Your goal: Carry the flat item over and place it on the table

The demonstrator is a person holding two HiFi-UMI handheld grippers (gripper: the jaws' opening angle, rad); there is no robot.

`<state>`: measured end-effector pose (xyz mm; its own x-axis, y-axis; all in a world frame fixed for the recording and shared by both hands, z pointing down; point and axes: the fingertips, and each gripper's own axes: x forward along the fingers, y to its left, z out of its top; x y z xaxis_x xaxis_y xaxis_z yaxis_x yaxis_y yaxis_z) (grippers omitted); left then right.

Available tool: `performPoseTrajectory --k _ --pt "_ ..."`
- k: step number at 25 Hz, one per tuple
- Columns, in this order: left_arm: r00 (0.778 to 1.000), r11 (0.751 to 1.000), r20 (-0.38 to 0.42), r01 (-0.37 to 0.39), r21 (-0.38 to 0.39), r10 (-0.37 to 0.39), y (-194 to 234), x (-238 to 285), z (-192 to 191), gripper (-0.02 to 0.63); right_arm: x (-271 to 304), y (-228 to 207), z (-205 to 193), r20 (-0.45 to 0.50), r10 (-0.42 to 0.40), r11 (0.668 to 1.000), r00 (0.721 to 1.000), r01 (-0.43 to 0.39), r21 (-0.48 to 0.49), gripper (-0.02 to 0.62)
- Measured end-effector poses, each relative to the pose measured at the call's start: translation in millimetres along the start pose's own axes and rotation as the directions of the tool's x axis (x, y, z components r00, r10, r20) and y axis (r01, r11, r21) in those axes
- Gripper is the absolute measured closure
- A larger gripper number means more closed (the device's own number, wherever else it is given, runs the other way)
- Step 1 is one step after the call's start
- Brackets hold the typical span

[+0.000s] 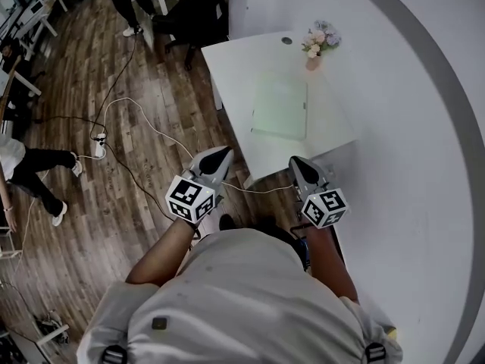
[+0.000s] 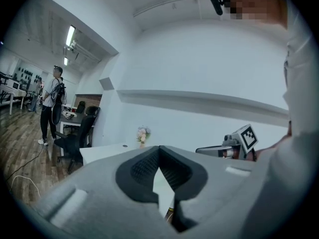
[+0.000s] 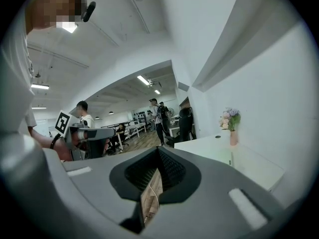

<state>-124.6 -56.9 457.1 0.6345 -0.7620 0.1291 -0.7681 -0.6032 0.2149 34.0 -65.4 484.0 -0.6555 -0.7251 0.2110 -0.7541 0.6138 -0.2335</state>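
Note:
A flat pale green sheet (image 1: 279, 106) lies on the white table (image 1: 235, 59), just in front of a small vase of flowers (image 1: 317, 44). Both grippers hover at the table's near edge, close to the person's body and clear of the sheet. My left gripper (image 1: 220, 155) has its tips touching and nothing between them. My right gripper (image 1: 297, 162) is likewise shut and empty. In the left gripper view the vase (image 2: 143, 135) stands on the table beyond the shut jaws. The right gripper view has the table (image 3: 249, 164) and vase (image 3: 230, 126) at its right.
White cables and a power strip (image 1: 98, 146) lie across the wood floor left of the table. A black office chair (image 1: 182, 21) and a standing person (image 1: 125, 2) are behind it. Another person (image 1: 30, 169) sits at far left. A white wall (image 1: 409, 127) runs along the right.

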Motion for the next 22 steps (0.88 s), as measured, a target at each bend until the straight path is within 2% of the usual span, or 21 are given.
performPoseTrajectory --k 4,11,22 --pt "1.000 1.000 0.015 0.003 0.014 -0.003 -17.6 2.3 4.2 0.606 -16.5 -6.0 5.7 0.012 0.004 1.000 1.000 -0.004 -0.018 0.586" --pt "0.998 0.998 0.052 -0.044 0.042 0.042 -66.7 12.2 13.0 0.606 -59.3 -25.0 22.7 0.034 0.049 0.998 0.998 -0.047 -0.051 0.586" --pt "0.984 0.985 0.093 -0.156 0.072 0.149 -152.4 0.2 -3.6 0.606 -141.5 -38.1 8.2 0.028 0.135 0.987 0.990 -0.132 -0.089 0.586"
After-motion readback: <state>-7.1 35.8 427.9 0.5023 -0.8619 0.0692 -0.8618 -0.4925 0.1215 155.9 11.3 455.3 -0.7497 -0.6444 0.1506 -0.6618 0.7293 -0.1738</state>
